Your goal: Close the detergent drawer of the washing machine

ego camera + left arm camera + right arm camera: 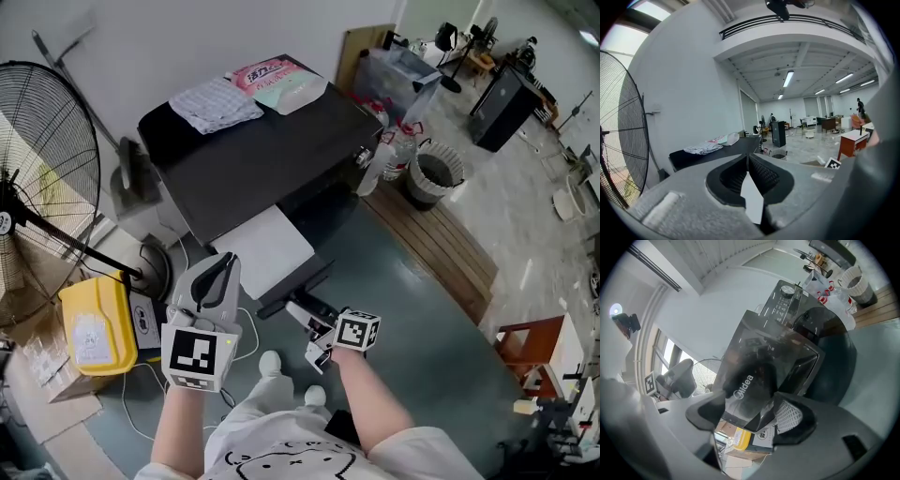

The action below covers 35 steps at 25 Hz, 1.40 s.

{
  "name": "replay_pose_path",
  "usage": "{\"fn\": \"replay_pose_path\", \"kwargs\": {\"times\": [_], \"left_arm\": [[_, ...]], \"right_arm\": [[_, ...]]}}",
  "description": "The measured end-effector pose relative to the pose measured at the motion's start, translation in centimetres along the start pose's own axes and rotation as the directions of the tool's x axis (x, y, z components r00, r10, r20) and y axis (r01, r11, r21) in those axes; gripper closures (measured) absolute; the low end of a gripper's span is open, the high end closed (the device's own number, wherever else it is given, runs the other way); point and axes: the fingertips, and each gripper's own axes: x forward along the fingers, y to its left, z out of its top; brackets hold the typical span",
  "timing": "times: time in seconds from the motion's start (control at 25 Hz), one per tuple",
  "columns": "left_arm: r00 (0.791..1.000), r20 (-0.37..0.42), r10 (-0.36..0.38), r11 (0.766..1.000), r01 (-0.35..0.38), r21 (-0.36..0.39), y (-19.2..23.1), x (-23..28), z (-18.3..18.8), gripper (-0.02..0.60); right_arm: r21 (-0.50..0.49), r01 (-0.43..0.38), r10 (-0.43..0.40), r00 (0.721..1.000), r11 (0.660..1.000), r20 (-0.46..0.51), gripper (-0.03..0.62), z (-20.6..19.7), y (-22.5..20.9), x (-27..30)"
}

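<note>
Washer (253, 155) first: black and broad in the middle of the head view, with a checked cloth (217, 103) and two packets (281, 84) lying on its top. Left of it we see a fan (42, 159), cut off by the frame edge. The drawer (270, 251) stands pulled out from the washer's front toward us. It is white on top with a dark front bar, and we cannot make out what lies in it. A round bin (433, 176) sits on the floor (394, 281) well to the right, too dark inside for us to read its contents. A yellow box (94, 323) rests by the fan's base; what it holds we cannot tell.

The right hand-held gripper (307, 334) is just at the drawer's front bar. In its own view the jaws stand well apart, with the glossy dark front, marked Midea, between them. Whether either pad presses on it we cannot tell. The left hand-held gripper (223, 264) shows just left of the drawer. Its jaws meet tip to tip and hold nothing.
</note>
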Motion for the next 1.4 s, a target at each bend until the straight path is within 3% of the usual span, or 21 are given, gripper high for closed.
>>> {"fn": "replay_pose_path", "kwargs": {"times": [1.4], "left_arm": [[1.000, -0.007, -0.017, 1.000, 0.017, -0.020, 7.0, 2.5, -2.1, 0.554]], "right_arm": [[-0.004, 0.049, -0.048, 0.997, 0.999, 0.062, 0.292, 3.5, -0.2, 9.0]]}}
